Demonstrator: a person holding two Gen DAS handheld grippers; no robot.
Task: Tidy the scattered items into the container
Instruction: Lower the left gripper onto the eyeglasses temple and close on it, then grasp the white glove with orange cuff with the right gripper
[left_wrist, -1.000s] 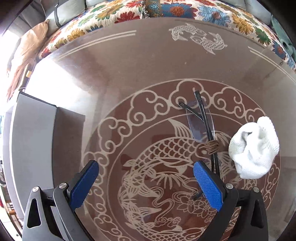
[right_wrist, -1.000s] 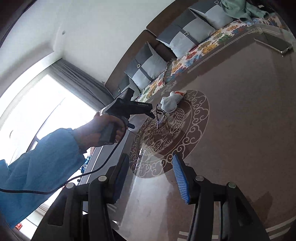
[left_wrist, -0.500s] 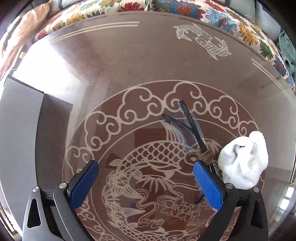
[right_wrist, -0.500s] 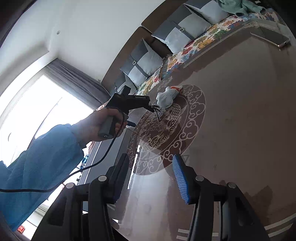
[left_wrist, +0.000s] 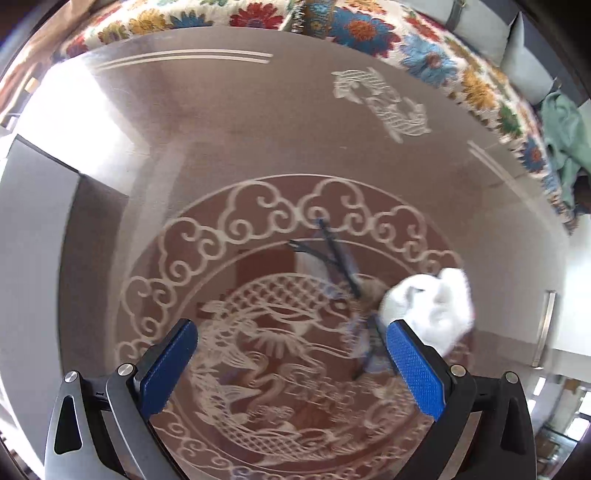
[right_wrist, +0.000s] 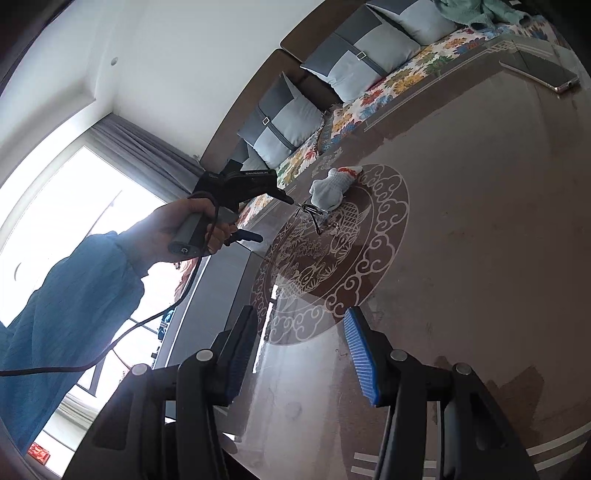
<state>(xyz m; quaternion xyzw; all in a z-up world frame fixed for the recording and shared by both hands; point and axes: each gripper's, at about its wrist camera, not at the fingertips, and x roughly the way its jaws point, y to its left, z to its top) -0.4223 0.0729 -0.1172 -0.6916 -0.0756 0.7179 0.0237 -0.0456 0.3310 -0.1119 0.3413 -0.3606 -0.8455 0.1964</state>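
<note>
Two hand-held grippers, both spread wide and holding nothing. Left hand-held gripper (left_wrist: 291, 365) low over the counter (left_wrist: 258, 122); glasses (left_wrist: 332, 258) just ahead, between its fingers and slightly right (blurred). White glove (left_wrist: 432, 306) touching them, behind the right fingertip. Right hand-held gripper (right_wrist: 299, 354) well back. Phone (right_wrist: 543, 72) far off, floral sofa (right_wrist: 388, 88) beyond.

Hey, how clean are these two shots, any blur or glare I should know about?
Left wrist view: motion blur smears the glasses and white glove; window glare whitens the table at upper left. Right wrist view: sharp, but the window is blown out, and fisheye bends the table edge.
</note>
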